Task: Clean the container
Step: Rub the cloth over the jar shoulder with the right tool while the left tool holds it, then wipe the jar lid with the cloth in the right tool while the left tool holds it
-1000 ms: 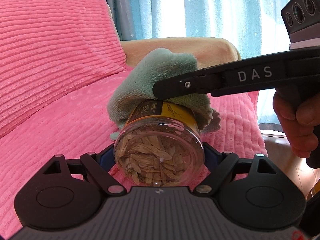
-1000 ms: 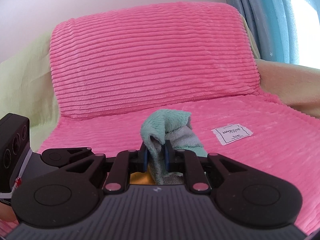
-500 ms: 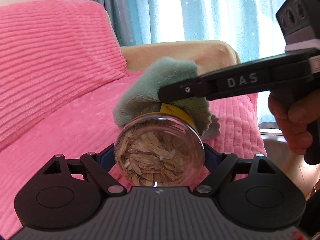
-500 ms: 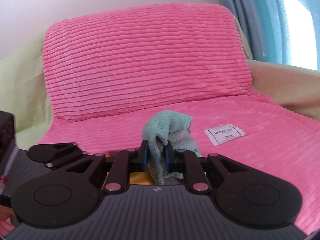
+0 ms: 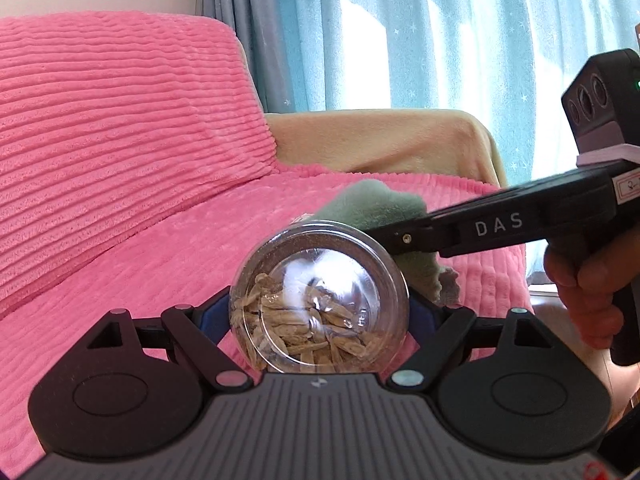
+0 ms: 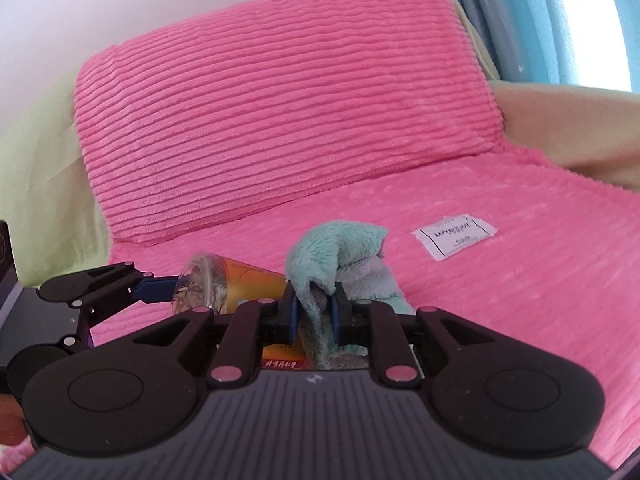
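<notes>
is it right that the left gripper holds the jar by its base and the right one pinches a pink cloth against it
One detail is wrong: the cloth is teal-green, not pink; the pink is the sofa cover. The right wrist view shows this between the right gripper's jaws. The left gripper does hold the jar by its base.

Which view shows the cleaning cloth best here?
The right wrist view: the teal cloth fills the middle, pinched in the right gripper beside the jar. In the left wrist view the jar, held by the left gripper, and the right gripper's finger hide most of it.
</notes>
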Available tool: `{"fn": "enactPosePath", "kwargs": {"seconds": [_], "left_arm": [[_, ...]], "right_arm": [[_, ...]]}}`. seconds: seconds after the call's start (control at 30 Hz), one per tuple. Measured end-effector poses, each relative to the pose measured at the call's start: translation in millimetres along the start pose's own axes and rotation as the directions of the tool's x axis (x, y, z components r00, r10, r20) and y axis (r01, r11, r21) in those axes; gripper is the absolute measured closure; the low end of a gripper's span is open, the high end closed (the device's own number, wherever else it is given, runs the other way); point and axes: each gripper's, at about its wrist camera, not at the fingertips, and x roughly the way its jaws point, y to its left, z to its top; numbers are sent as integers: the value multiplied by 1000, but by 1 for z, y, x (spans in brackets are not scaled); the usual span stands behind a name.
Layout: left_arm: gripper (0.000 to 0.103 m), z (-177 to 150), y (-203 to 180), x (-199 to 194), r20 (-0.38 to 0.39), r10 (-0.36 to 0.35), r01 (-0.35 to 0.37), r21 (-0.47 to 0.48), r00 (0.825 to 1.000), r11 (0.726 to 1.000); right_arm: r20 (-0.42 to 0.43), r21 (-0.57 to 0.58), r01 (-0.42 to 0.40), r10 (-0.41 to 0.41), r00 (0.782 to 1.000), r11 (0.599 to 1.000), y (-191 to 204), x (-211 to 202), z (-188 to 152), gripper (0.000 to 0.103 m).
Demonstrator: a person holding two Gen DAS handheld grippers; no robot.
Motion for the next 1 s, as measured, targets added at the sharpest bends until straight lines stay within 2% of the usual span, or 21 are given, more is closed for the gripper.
{"fn": "enactPosePath", "kwargs": {"seconds": [0.17,0.27,0.47,0.6,0.73,0.83,0.87,0.93,1.0], "left_arm": [[17,5,-7,24,21,30,-30,-18,999,999],[16,6,-14,35,20,46,-46,5,999,999],[16,3,-21,49,-2,66,-66,28,998,997],[18,5,-22,46,-17,54,-53,41,998,998],[18,12,-18,28,-28,23,-21,68,999,997],[18,9,-19,21,-43,38,-33,109,998,993],[18,5,-18,21,-54,43,-37,115,998,993],[18,-2,-16,24,-56,43,-36,111,998,993],[18,-5,-13,24,-41,34,-30,99,999,995]], "right_arm": [[46,42,29,-31,998,999,-10,-5,3,90],[72,75,39,-44,996,996,-19,-9,6,90],[95,106,35,-45,994,994,-29,-15,11,91],[152,126,28,-48,987,992,-30,-25,18,92],[228,113,-22,-4,974,993,-23,-41,28,92],[257,92,-89,62,964,992,-13,-50,34,92],[249,83,-117,93,964,990,-10,-51,35,92],[182,52,-157,145,973,986,-2,-44,33,92],[113,11,-122,120,986,992,8,-32,27,92]]}}
